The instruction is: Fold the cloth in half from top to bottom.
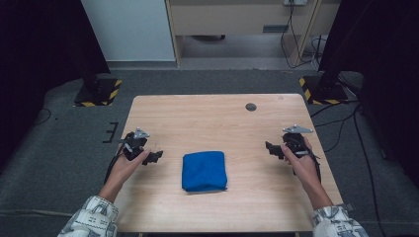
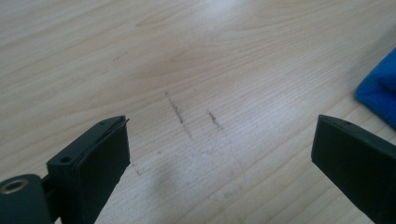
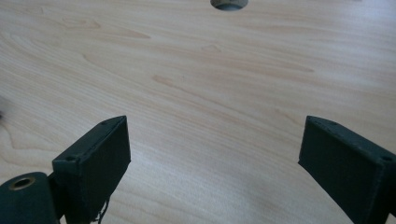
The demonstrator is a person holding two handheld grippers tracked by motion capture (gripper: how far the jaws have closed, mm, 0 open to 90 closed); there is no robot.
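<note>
A folded blue cloth (image 1: 204,170) lies flat near the middle of the wooden table (image 1: 212,113), toward the front. My left gripper (image 1: 154,156) rests low over the table to the cloth's left, open, with bare wood between its jaws. In the left gripper view the gripper (image 2: 219,154) points at the wood and a corner of the blue cloth (image 2: 379,91) shows at the right edge. My right gripper (image 1: 271,147) sits to the cloth's right, also open and holding nothing. The right gripper view has that gripper (image 3: 212,154) over bare wood.
A round cable hole (image 1: 251,106) is set in the table's far right part, and the same hole (image 3: 229,3) appears at the top of the right gripper view. Faint pencil-like marks (image 2: 180,114) streak the wood ahead of the left gripper. Stand bases with yellow-black tape (image 1: 99,92) flank the table.
</note>
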